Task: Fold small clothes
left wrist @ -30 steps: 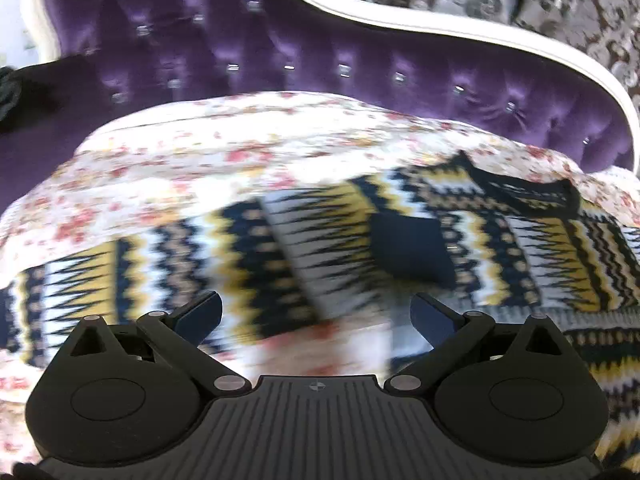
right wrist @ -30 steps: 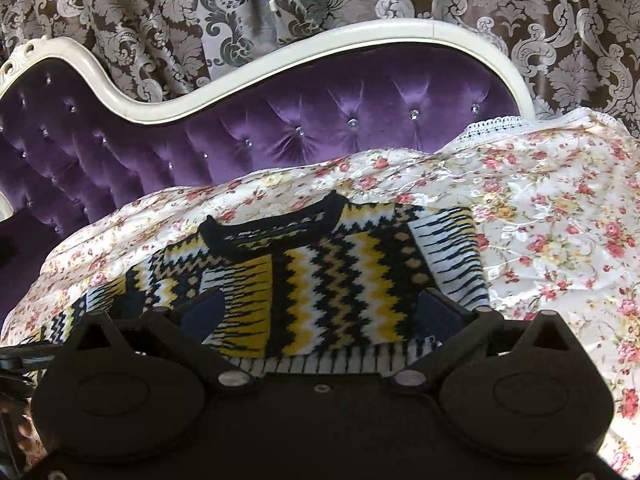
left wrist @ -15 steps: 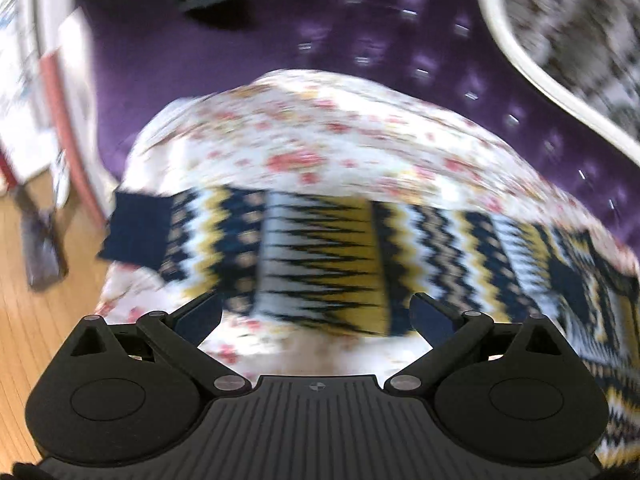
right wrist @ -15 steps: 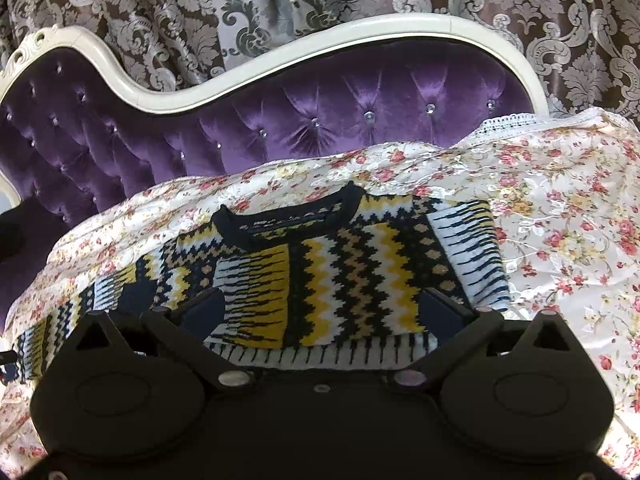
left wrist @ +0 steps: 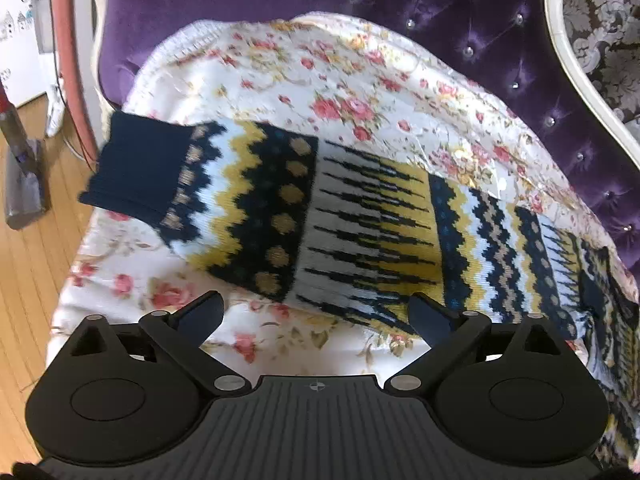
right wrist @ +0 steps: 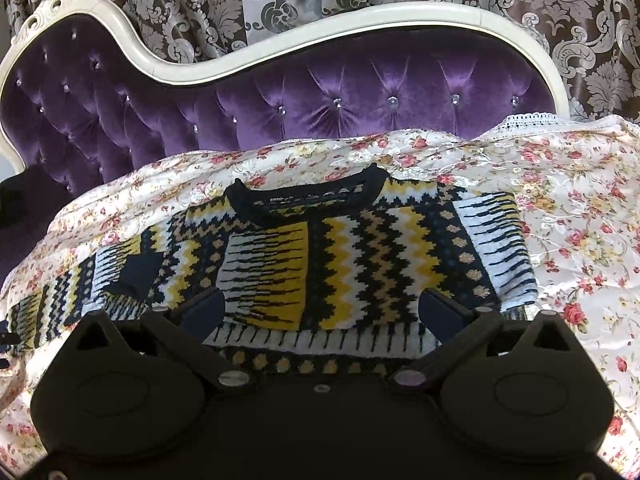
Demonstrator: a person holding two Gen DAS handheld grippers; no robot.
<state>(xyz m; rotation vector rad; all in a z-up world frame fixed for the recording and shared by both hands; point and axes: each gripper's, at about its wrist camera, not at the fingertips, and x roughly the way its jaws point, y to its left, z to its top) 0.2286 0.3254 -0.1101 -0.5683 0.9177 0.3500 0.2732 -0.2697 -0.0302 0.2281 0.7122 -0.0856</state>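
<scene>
A knitted sweater [right wrist: 360,256] in navy, yellow and white zigzags lies flat on a floral sheet, collar [right wrist: 304,196] toward the sofa back. One sleeve is folded across its front, with a navy cuff [right wrist: 136,276] on the left side of the chest. The other sleeve [left wrist: 360,220] stretches out sideways and ends in a navy cuff [left wrist: 136,172]. My left gripper [left wrist: 316,314] hovers at this sleeve's near edge. Its jaws are closing but still wide, and the pads touch no cloth. My right gripper [right wrist: 322,308] stands open over the sweater's hem [right wrist: 320,342].
The floral sheet [left wrist: 320,80] covers the seat of a purple tufted sofa [right wrist: 320,92] with a white frame. Patterned curtains [right wrist: 560,12] hang behind. At the sofa's left end there is wooden floor [left wrist: 24,300], with a grey upright appliance [left wrist: 24,184] standing on it.
My left gripper has swept left along the outstretched sleeve to near its cuff, rolling as it went, and its jaws have narrowed slightly. The right gripper has drifted only a little.
</scene>
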